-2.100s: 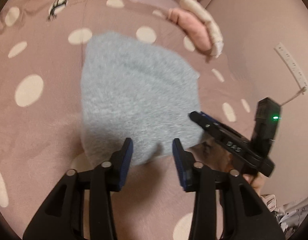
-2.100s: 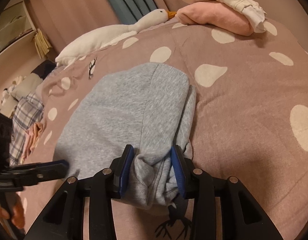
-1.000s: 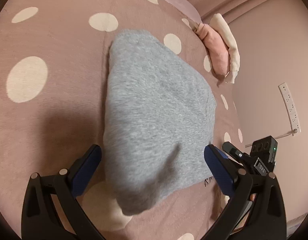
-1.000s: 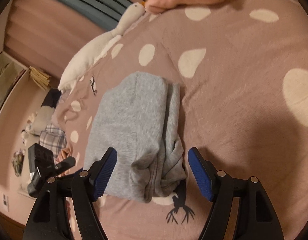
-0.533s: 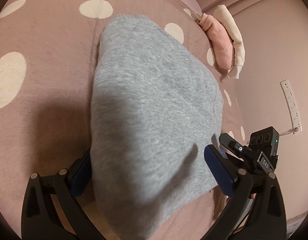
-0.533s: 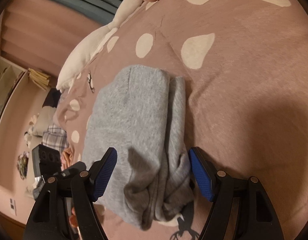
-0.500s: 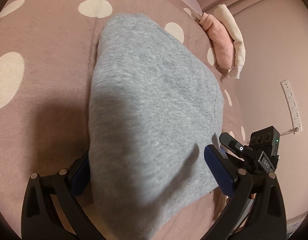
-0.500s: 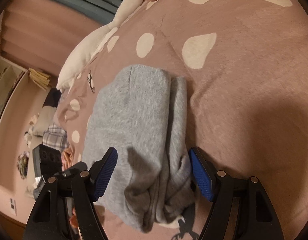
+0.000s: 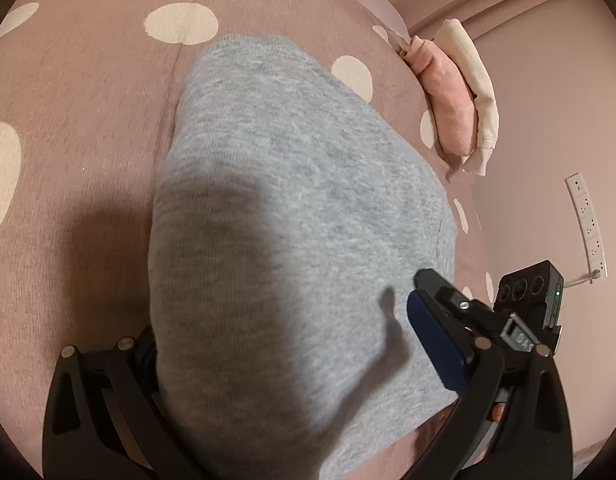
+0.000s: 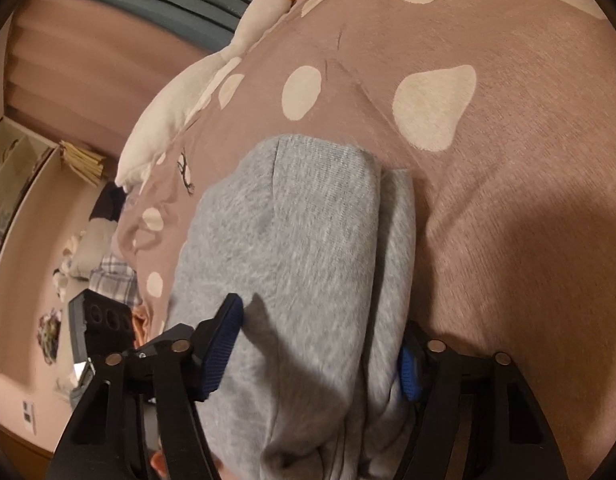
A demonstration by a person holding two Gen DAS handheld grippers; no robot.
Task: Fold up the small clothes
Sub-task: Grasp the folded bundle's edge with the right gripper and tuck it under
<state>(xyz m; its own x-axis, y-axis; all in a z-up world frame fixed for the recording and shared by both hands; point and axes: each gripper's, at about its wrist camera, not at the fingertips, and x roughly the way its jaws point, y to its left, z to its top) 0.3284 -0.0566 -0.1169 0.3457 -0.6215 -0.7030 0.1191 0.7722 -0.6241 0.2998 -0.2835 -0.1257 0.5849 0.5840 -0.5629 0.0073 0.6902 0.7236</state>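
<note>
Both hand-held grippers dropped in over folded grey garment (image 9: 292, 216) on bed (image 9: 80, 92) — left hand-held gripper (image 9: 284, 344) spread wide, straddling it; right hand-held gripper (image 10: 319, 344) just narrowing around near end, not clamped yet — pickup likely next.

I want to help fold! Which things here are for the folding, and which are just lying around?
For the folding:
- grey garment
- left gripper and right gripper, both straddling its near end

Just lying around:
- white goose plushie
- pink and cream folded clothes
- spotted pink bedspread
- wall power strip
</note>
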